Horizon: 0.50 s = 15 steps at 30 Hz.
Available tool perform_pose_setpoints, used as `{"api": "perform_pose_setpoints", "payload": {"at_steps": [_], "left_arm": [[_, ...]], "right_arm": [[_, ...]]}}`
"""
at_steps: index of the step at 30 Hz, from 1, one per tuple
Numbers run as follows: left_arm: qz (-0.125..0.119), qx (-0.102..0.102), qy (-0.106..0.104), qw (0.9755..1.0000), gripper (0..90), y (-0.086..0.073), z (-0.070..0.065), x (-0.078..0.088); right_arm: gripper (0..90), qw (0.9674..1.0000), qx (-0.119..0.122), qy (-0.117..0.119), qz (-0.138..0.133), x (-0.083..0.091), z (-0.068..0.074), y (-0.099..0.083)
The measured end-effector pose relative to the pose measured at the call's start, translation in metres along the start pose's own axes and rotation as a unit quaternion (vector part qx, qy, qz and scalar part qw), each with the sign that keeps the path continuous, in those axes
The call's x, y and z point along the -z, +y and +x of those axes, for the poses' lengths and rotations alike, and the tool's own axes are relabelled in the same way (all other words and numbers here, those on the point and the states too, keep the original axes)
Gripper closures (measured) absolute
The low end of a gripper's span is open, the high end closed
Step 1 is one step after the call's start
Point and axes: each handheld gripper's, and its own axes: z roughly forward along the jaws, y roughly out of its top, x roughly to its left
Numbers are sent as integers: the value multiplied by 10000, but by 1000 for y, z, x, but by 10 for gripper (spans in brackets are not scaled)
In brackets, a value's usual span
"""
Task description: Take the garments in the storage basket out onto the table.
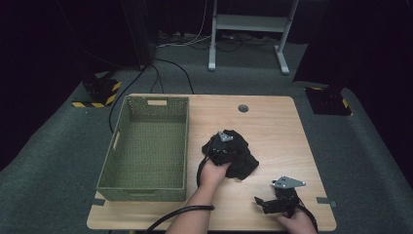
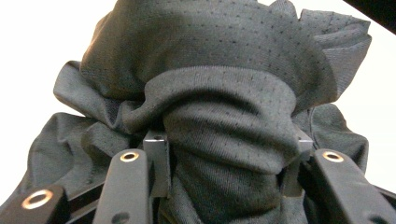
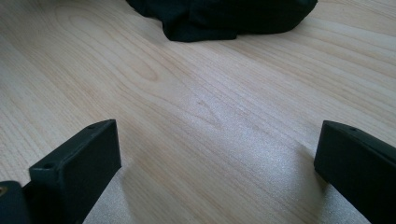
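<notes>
The left gripper [image 2: 224, 158] pinched the cloth [image 1: 234, 153] mid-desk — best bunch deeper; the right gripper [image 3: 217, 158] gaped, idle, near the front edge.

A: Left gripper [image 1: 225, 146]?
B: Left hand [image 1: 213, 171] is reaching forward over mid-table, forearm coming in from the bottom edge, jaws pinching a fold of dark cloth [image 2: 219, 116].
A: Right gripper [image 1: 269, 204]?
B: Sitting low near the front right, right hand [image 1: 295, 223] gripping it, jaws standing wide apart, holding nothing.
</notes>
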Motion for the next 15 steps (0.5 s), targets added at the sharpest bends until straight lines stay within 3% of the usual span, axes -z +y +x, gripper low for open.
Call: {"api": "perform_pose_setpoints", "payload": {"at_steps": [2, 4, 6, 7, 15], "left_arm": [[-26, 136, -90, 9999, 466, 1, 0, 0], [-2, 141, -143, 9998, 428, 1, 0, 1], [-17, 103, -163, 9998, 337, 2, -1, 2], [-97, -26, -181, 9998, 312, 2, -3, 5], [-210, -206, -192, 9994, 86, 6, -6, 13]], "right_arm": [[1, 10000, 4, -2, 0, 0, 0, 0], [1, 10000, -1, 1, -1, 0, 0, 0], [1, 10000, -8, 7, -3, 0, 0, 0], [1, 10000, -3, 5, -3, 0, 0, 0], [1, 10000, 5, -5, 4, 0, 0, 0]]}}
